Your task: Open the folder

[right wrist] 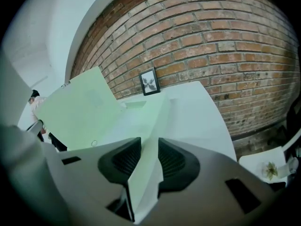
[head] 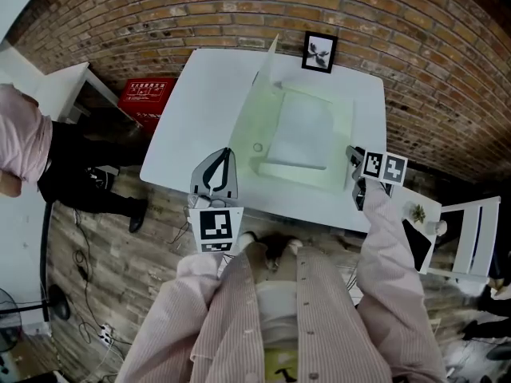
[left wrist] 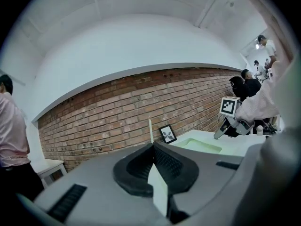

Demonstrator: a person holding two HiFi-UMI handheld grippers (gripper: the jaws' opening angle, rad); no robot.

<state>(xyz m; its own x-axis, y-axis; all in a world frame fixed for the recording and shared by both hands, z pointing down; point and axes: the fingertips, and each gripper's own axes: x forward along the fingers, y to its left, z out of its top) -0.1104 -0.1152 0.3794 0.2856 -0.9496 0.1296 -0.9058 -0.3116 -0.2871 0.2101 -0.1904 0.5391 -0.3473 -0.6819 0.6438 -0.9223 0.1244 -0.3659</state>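
Left gripper (head: pixel 227 156), shut on the near corner of the raised cover (head: pixel 257 110), is flanked on its right by the folder (head: pixel 342 130), laid lengthwise ahead, whose far edge is clamped by the right gripper (head: pixel 354 159).

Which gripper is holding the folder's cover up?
The left gripper: its fingers pinch the raised cover. The right gripper pinches the other edge of the folder, low by the table.

Smooth translucent plastic of the folder (head: pixel 299 134) against the matt white table (head: pixel 200 94), rough brick wall (head: pixel 160 6) and grained wooden floor (head: pixel 72 238); the left claw (left wrist: pixel 151 147) has a matt grey plastic shell, its black pads (left wrist: pixel 165 163) ribbed
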